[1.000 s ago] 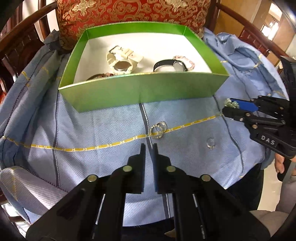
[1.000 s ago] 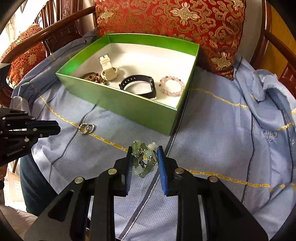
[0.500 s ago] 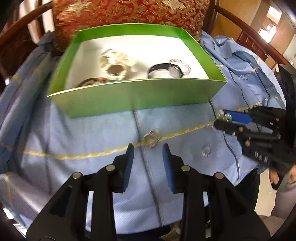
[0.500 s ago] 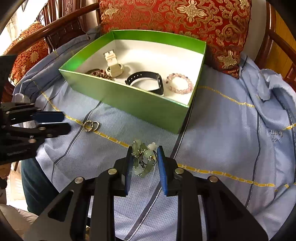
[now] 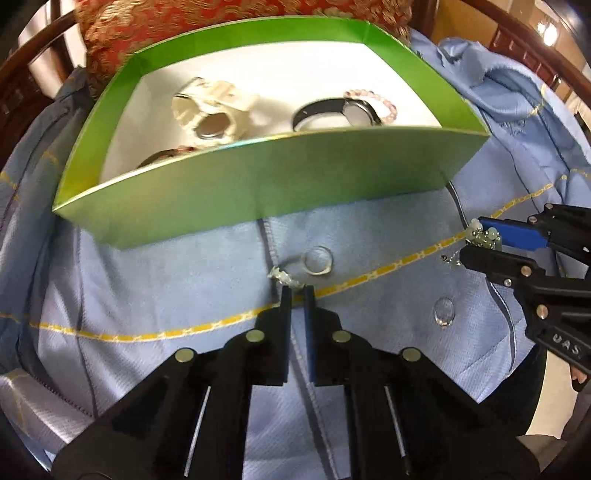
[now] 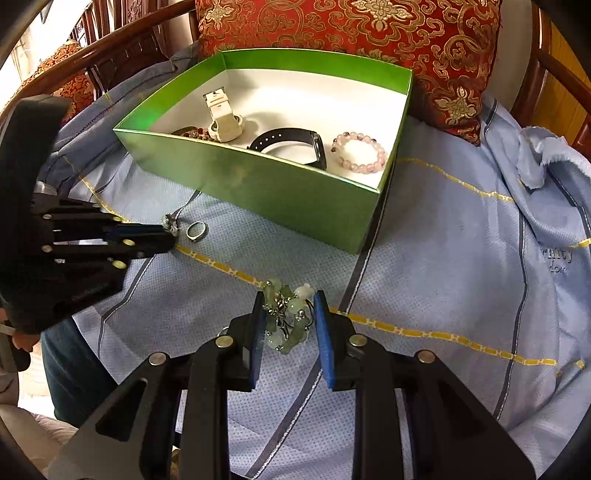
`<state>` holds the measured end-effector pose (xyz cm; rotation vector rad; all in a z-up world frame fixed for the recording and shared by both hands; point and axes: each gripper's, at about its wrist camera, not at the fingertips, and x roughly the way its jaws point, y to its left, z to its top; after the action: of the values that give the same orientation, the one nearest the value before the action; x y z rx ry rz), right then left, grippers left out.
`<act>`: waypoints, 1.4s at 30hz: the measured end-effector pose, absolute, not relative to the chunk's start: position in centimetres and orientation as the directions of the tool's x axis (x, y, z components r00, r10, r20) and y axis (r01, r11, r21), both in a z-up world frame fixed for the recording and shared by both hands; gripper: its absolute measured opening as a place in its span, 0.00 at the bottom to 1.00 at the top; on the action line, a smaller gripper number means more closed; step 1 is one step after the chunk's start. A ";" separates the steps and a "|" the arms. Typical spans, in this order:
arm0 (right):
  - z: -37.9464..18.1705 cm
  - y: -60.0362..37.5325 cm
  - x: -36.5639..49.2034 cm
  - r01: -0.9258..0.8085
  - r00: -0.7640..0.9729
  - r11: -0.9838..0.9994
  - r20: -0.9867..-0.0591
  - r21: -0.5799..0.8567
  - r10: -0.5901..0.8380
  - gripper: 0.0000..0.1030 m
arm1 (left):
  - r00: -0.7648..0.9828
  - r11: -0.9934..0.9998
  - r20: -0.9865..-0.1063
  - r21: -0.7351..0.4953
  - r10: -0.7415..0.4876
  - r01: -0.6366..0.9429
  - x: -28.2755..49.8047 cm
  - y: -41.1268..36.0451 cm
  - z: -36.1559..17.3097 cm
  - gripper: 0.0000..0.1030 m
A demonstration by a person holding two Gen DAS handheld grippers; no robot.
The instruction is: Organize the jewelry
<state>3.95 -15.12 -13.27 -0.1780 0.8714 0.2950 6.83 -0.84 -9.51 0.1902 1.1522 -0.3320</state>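
right gripper (image 6: 289, 319): fingers set fairly wide, closed on a cluster of pale green beads (image 6: 286, 314) with small metal links; the cluster is held between the blue pads, above the blue cloth (image 6: 443, 258).
left gripper (image 5: 297, 295): fingers drawn close with a narrow gap; a small sparkly ring (image 5: 284, 277) sits right at the tips, seemingly nipped, though contact is blurred.
plain ring (image 5: 317, 260): silver band lying flat on the cloth, just beyond the left gripper's tips and just beside the sparkly ring.
clear dome (image 5: 444, 312): small glassy piece on the cloth, to the right of the left gripper.
yellow stripe (image 6: 406, 328): runs across the cloth under both grippers.
green box (image 6: 258, 181): open, white inside, resting on the cloth beyond the rings.
box contents: white watch (image 6: 223, 123), black band (image 6: 291, 142), pink bead bracelet (image 6: 360, 153) by the right wall, dark red bracelet (image 6: 194, 132) partly hidden behind the near wall.
cushion (image 6: 351, 33): red and gold, behind the box.
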 end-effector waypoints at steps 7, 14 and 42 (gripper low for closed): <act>-12.1 -16.0 3.6 -0.310 0.627 0.950 -0.757 -0.026 0.184 0.25 | 0.406 0.940 -0.897 -0.031 -0.176 0.339 5.4 1.2 -7.2 0.07; -10.5 -17.4 3.2 -0.284 0.653 0.958 -0.737 -0.024 0.175 0.25 | 0.422 0.941 -0.887 -0.042 -0.190 0.336 4.4 1.9 -6.1 0.07; -11.3 -15.1 3.0 -0.325 0.621 0.945 -0.759 -0.021 0.197 0.25 | 0.348 0.932 -0.922 -0.032 -0.167 0.361 6.5 -0.9 -9.7 0.09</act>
<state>3.01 -15.15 -11.32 -0.1620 0.8499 0.3018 6.48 -0.91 -9.67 0.1890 1.1672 -0.3451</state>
